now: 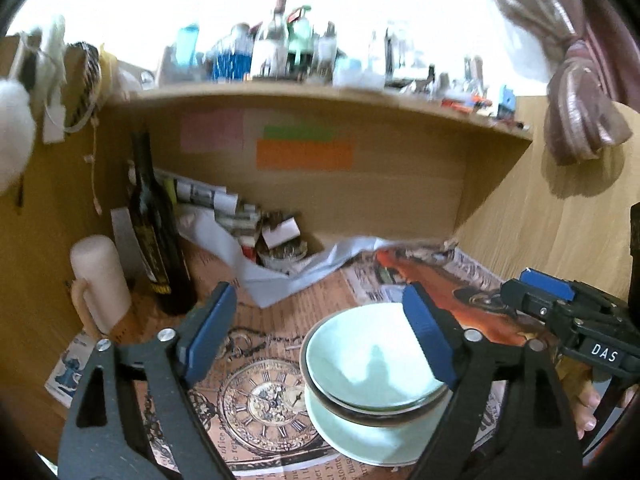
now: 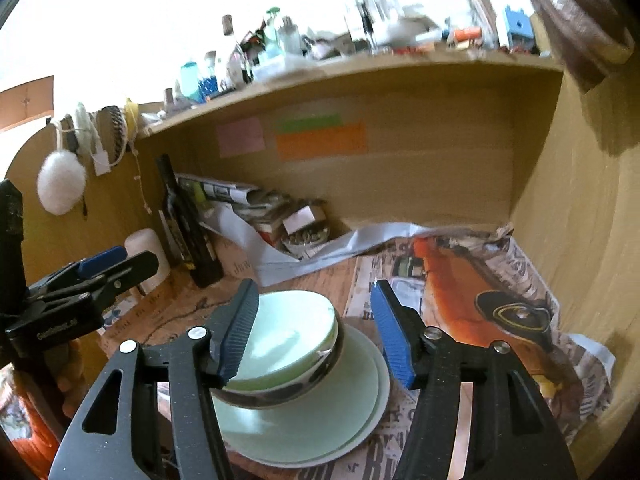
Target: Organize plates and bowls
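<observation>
Ribbed blue pads [image 2: 236,332] on my right gripper [image 2: 316,332] gape wide around a glossy, pale-green round bowl [image 2: 288,344] stacked on plates [image 2: 360,412]; left gripper [image 1: 320,332] gapes too.

Pale green bowls [image 2: 280,340] nested upright on plates [image 2: 360,412]

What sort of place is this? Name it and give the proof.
Probably a wooden desk nook at home, not a kitchen: a cluttered shelf of bottles above, sticky notes on the back panel, and newspaper spread beneath the bowl and plates.
</observation>
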### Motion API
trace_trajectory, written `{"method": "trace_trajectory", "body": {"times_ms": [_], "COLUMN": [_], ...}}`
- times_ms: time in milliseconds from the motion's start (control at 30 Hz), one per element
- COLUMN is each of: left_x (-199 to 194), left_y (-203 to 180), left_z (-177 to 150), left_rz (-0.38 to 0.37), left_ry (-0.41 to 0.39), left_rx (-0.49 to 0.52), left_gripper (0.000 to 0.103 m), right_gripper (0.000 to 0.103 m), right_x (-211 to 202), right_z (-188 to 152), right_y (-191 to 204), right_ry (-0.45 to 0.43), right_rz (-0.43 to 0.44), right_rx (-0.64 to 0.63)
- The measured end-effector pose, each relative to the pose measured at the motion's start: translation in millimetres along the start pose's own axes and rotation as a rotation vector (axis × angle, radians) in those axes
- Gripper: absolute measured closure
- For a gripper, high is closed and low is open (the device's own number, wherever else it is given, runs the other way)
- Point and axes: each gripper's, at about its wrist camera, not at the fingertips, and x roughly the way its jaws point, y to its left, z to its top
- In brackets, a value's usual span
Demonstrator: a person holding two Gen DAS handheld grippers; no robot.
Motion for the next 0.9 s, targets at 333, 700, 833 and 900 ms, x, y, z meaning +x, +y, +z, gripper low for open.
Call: {"method": "trace_trajectory", "body": {"times_ms": [333,700,833,900], "left_x": [-37.0,-51.4,-52.5,-52.5], "left_y": [-16.8,-23.3,-24.8,-24.7], "left_z": [-2.6,-5.1,-6.0,-6.0], "left_rz": [0.034,0.049,0.053,0.053], "left_ry": [-0.092,-0.127,-0.128,-0.129], "left_rx": [0.026,0.045,0.048,0.048], "left_gripper": [0.001,0.0,0.0,0.0], "right_gripper": [0.009,0.0,0.0,0.0], "right_x": [-37.0,-49.3,-51.0,-51.4], "right_z": [-0.9,-2.2,-3.2,-3.9], "right_y": [16.2,24.7,26.8,27.2], "right_ry": [-0.13,-0.171,-0.175,-0.175], "right_rz": [-0.022,-0.018,-0.02,-0.02], "right_rx": [-0.03,-0.039,-0.043,-0.042]}}
